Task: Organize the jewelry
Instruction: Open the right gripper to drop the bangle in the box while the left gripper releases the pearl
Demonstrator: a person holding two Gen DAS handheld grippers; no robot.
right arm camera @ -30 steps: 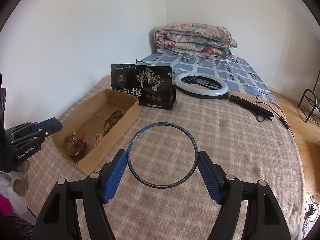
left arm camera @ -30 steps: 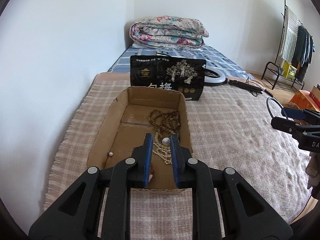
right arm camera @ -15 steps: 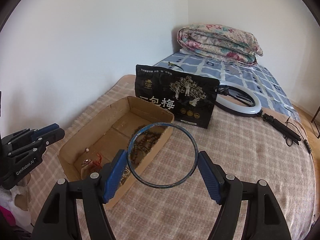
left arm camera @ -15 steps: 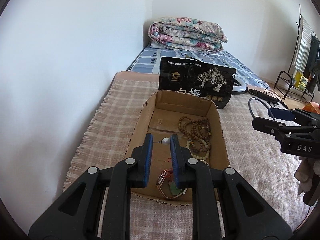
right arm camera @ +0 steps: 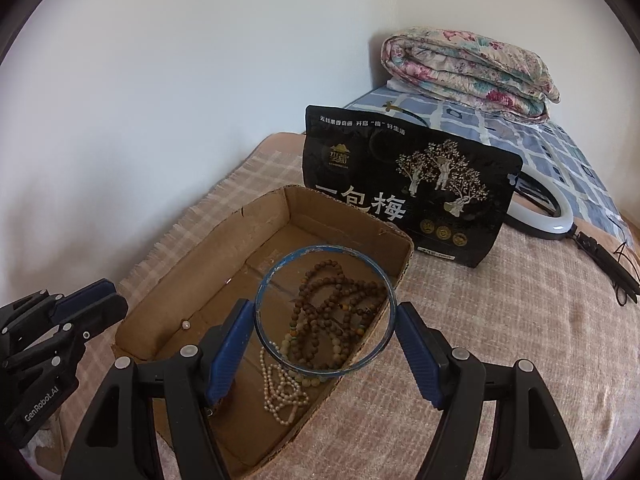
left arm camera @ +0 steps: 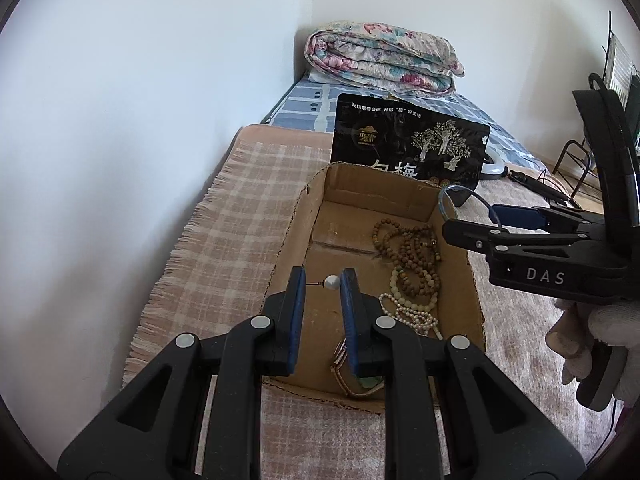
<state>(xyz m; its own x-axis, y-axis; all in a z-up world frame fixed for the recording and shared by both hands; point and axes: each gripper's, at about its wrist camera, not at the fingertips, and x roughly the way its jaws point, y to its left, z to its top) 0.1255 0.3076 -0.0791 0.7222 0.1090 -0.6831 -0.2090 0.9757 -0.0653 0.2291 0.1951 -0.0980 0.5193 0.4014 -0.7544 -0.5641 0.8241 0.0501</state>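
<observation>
the left gripper [left arm camera: 322,282] is hovering over the near half of the cardboard box [left arm camera: 294,224], its fingers clamped on a pearl stud earring [left arm camera: 331,281] whose thin pin is lying crosswise between them, pearl against the right finger. to the right, the right gripper [right arm camera: 326,314] is reaching level over the box's right side, its jaws spread wide and squeezing a blue bangle [right arm camera: 326,306] that is lying nearly flat, tilted up at the far edge, above the brown bead strands [right arm camera: 334,308] and pearl necklace [right arm camera: 280,388] inside.

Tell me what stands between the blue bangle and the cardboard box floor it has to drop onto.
No lid or obstacle: the box is open-topped. The blue bangle, gripped by the right gripper, hovers directly over the wooden bead necklace, so it would land on that.
</observation>
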